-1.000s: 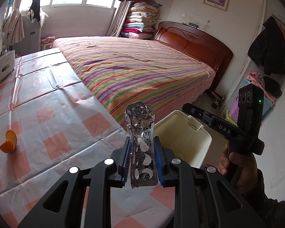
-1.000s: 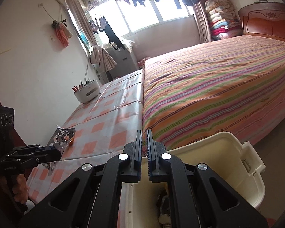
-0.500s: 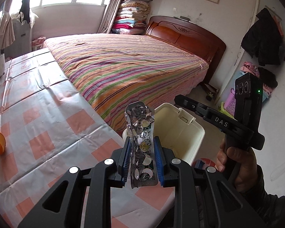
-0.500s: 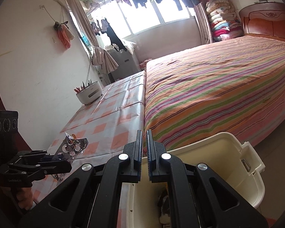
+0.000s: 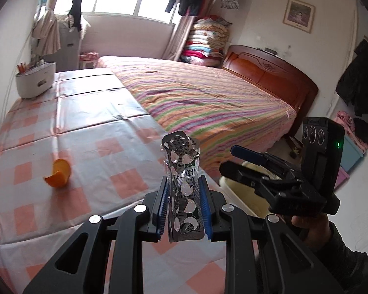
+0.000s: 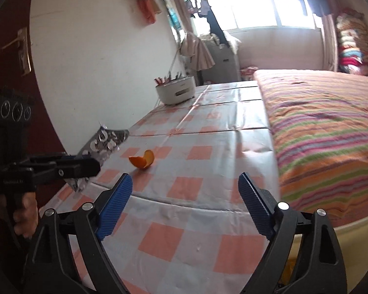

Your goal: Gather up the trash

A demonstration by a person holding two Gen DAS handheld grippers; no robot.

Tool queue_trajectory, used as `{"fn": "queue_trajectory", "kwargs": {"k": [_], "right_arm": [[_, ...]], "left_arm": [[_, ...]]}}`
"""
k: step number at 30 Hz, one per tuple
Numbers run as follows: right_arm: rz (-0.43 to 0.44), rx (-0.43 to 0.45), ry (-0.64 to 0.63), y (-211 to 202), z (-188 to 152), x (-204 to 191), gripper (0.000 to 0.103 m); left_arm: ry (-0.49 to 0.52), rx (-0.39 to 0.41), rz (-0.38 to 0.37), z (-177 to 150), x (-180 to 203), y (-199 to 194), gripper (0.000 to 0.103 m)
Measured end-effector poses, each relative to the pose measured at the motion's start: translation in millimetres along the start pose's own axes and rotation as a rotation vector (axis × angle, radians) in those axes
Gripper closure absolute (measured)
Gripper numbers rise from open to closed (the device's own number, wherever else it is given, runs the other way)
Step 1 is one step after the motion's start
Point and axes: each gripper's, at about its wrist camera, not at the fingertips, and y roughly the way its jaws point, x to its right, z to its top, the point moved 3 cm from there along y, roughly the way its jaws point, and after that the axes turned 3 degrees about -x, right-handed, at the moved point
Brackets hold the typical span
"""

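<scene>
My left gripper (image 5: pixel 184 204) is shut on an empty silver blister pack (image 5: pixel 182 186) that stands upright between its blue pads, over the near edge of the checked table (image 5: pixel 93 132). An orange peel (image 5: pixel 58 172) lies on the cloth to the left of it. The right gripper (image 6: pixel 185 205) is opening, its jaws wide apart with nothing between them, and it faces the peel (image 6: pixel 142 159) from above the table's near edge. In the right wrist view the left gripper (image 6: pixel 81 165) holds the pack (image 6: pixel 101 144) at the left. The cream bin (image 5: pixel 242 194) shows behind the right gripper (image 5: pixel 242 158).
A white holder with utensils (image 5: pixel 34 79) stands at the table's far end. A striped bed (image 5: pixel 208 103) runs along the table's right side. The bin's rim (image 6: pixel 336 227) sits low at the right, below the table edge. A dark door (image 6: pixel 7 56) stands at the left.
The right gripper has gone from shut to wide open and swung left from over the bin to face the table and peel. The left gripper turned back toward the table, still holding the pack.
</scene>
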Motion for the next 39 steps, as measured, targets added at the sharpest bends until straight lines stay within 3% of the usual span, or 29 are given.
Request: {"fn": "queue_trajectory", "kwargs": {"k": [6, 13, 17, 23, 26, 33, 36, 39], "right_arm": [[0.133, -0.132, -0.110, 84, 10, -47, 0.010], [0.189, -0.199, -0.222, 157, 26, -92, 0.007], [0.184, -0.277, -0.301, 209, 27, -110, 0.007], [0.176, -0.331, -0.292, 260, 37, -98, 0.007], [0.191, -0.355, -0.281, 272, 41, -87, 0.007], [0.204, -0.414, -0.341, 296, 47, -106, 0.008], [0.207, -0.445, -0.364, 302, 41, -113, 0.036], [0.171, -0.482, -0.376, 305, 29, -111, 0.051]], "left_arm": [[-0.128, 0.076, 0.122, -6, -75, -45, 0.078], [-0.225, 0.089, 0.227, -23, -132, -66, 0.078], [-0.247, 0.086, 0.251, -28, -150, -73, 0.078], [-0.261, 0.076, 0.275, -33, -161, -75, 0.078], [-0.267, 0.064, 0.278, -35, -165, -73, 0.078], [-0.260, 0.036, 0.282, -36, -164, -66, 0.078], [-0.257, 0.027, 0.286, -35, -164, -63, 0.078], [-0.257, 0.023, 0.281, -35, -163, -62, 0.078]]}}
